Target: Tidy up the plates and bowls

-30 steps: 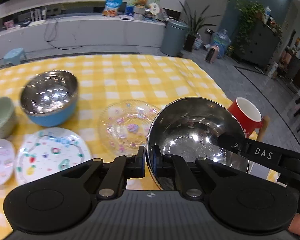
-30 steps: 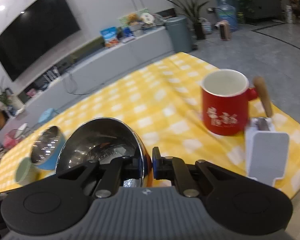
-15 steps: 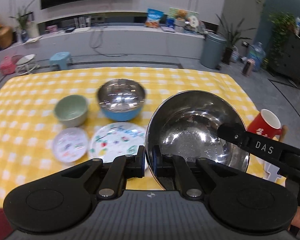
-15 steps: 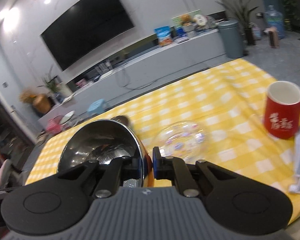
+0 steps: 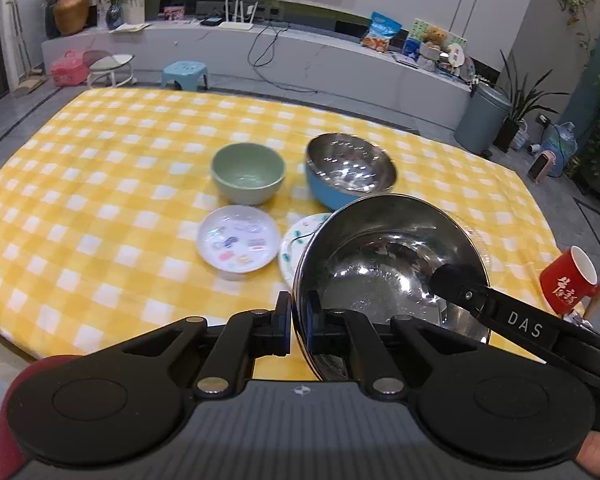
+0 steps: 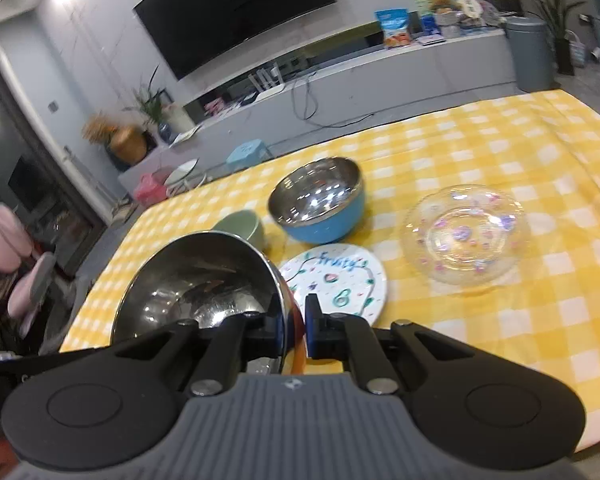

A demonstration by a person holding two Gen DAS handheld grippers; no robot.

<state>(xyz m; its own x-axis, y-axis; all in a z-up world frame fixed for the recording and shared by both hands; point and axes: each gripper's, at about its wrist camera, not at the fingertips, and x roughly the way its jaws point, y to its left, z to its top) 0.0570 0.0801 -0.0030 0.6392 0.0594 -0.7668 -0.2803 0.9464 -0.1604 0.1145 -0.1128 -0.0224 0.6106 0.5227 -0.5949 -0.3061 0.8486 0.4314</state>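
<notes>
Yellow checked tablecloth (image 5: 100,184) covers the table, living room behind with a TV wall and a long low cabinet. Both grippers are clamped on one big steel bowl (image 5: 388,264), held up off the cloth: left gripper (image 5: 299,322) pinches the near rim, jaws nearly closed with only the thin wall between the pads; right gripper (image 6: 296,324) does the same on the opposite rim, and its arm shows across the bowl in the left view. Bowl is empty, tilted a bit, hanging over the printed plate (image 6: 340,280). Landmark: the blue bowl (image 5: 348,172) with a steel liner, also empty. Green bowl (image 5: 248,172) sits just beside it, empty. Small white plate (image 5: 239,238) lies in front of the green bowl; printed plate lies in front of the blue bowl; clear glass plate (image 6: 464,236) lies off to the blue bowl's other side; red mug (image 5: 568,284) well apart near the table edge. My read: carry step, mid-transfer. Likely target is nesting or grouping with the blue bowl, can't confirm which. Next move needs both hands kept in sync, bowl levelled, centred over the target, lowered before either grip lets go. Risk: thin slick rim slipping if one hand leads.
</notes>
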